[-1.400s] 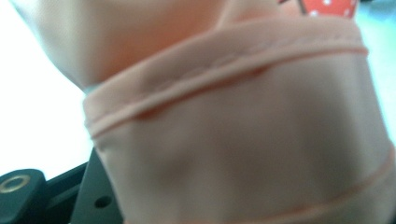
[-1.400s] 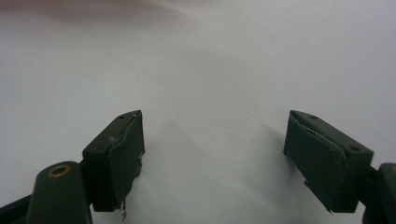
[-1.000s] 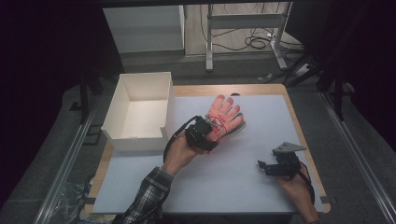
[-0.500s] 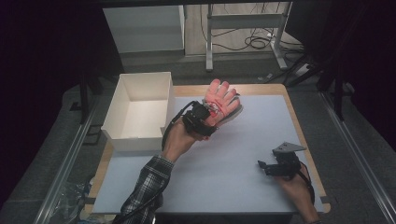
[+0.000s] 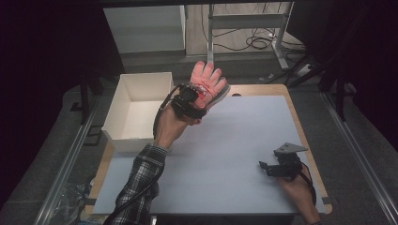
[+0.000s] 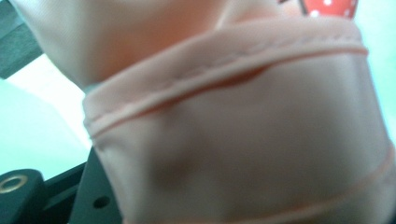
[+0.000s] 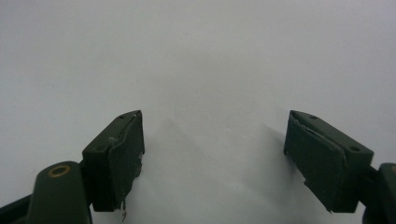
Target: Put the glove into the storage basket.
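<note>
A pink glove (image 5: 206, 84) with red dotted patches hangs in the air over the table's far edge, fingers pointing up and away. My left gripper (image 5: 193, 101) is shut on its cuff end, lifted off the white table mat (image 5: 234, 140). In the left gripper view the pink cuff fabric (image 6: 243, 140) with its stitched hem crowds the lens, hiding the jaws except for a dark piece at the lower left. My right gripper (image 5: 264, 167) rests low at the mat's near right, jaws wide apart. In the right gripper view its gripper (image 7: 212, 154) has nothing but bare mat between the fingers.
A white open box (image 5: 123, 136) stands at the left edge of the table, beside the raised left hand. Behind the table are a white cabinet (image 5: 145, 28) and a metal frame (image 5: 244, 21) with cables on the floor.
The left gripper has lifted the glove off the mat and carried it up and toward the far edge. The right gripper has stayed where it was.
</note>
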A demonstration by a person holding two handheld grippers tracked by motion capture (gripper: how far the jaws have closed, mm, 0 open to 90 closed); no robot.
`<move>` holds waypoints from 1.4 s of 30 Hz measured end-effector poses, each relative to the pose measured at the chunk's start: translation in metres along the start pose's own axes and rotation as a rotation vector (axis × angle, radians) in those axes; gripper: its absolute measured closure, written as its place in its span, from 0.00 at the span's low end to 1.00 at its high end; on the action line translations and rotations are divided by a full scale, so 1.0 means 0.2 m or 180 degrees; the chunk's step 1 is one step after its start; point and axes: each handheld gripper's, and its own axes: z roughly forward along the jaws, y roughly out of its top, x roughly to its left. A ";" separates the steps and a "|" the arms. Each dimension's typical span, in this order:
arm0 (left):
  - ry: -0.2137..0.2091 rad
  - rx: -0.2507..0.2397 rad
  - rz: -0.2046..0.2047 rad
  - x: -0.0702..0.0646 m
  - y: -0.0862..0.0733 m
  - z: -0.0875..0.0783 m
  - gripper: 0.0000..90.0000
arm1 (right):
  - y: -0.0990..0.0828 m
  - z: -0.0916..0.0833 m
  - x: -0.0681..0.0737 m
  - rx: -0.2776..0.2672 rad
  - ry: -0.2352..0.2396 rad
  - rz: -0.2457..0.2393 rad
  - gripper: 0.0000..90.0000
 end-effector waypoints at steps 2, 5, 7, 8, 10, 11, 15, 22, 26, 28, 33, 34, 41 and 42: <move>0.0075 -0.0019 -0.0044 0.04 0.00 -0.03 0.51 | 0.00 0.00 0.00 0.0000 0.0000 0.0000 0.23; 0.0145 -0.0027 -0.0098 0.09 0.00 -0.07 0.51 | 0.00 0.00 0.00 0.0000 -0.0001 -0.0002 0.23; 0.0202 -0.0019 -0.0130 0.12 0.00 -0.09 0.51 | 0.00 0.00 0.00 -0.0001 -0.0001 -0.0004 0.23; 0.0221 -0.0038 -0.0168 0.14 0.00 -0.10 0.51 | 0.00 0.00 0.00 -0.0001 -0.0001 -0.0003 0.23; 0.0275 -0.0042 -0.0219 0.18 -0.01 -0.13 0.51 | 0.00 0.00 0.00 -0.0002 -0.0001 -0.0003 0.23; 0.0298 -0.0047 -0.0248 0.20 -0.02 -0.14 0.51 | 0.00 0.00 0.00 -0.0002 -0.0002 -0.0003 0.23; 0.0412 -0.0066 -0.0396 0.28 -0.07 -0.18 0.51 | 0.00 0.00 0.00 -0.0002 -0.0002 0.0000 0.23; 0.0603 -0.0071 -0.0622 0.41 -0.18 -0.24 0.50 | 0.00 0.00 0.00 -0.0002 -0.0005 -0.0004 0.23; 0.0750 -0.0031 -0.0769 0.48 -0.25 -0.25 0.50 | 0.00 0.00 0.00 0.0000 -0.0005 -0.0003 0.23; 0.0818 -0.0009 -0.0855 0.52 -0.29 -0.25 0.49 | 0.00 0.00 0.00 -0.0002 -0.0007 -0.0005 0.23; 0.0835 0.0051 -0.1018 0.59 -0.38 -0.22 0.49 | 0.00 0.00 0.00 -0.0001 -0.0010 -0.0006 0.23; 0.0832 0.0068 -0.1040 0.60 -0.39 -0.21 0.49 | 0.00 0.00 0.00 0.0000 -0.0010 -0.0004 0.23; 0.0803 0.0147 -0.1116 0.62 -0.45 -0.11 0.48 | 0.00 0.00 0.00 0.0001 -0.0012 -0.0005 0.23; 0.0799 0.0164 -0.1124 0.62 -0.45 -0.09 0.48 | 0.00 0.00 0.00 0.0001 -0.0012 -0.0006 0.23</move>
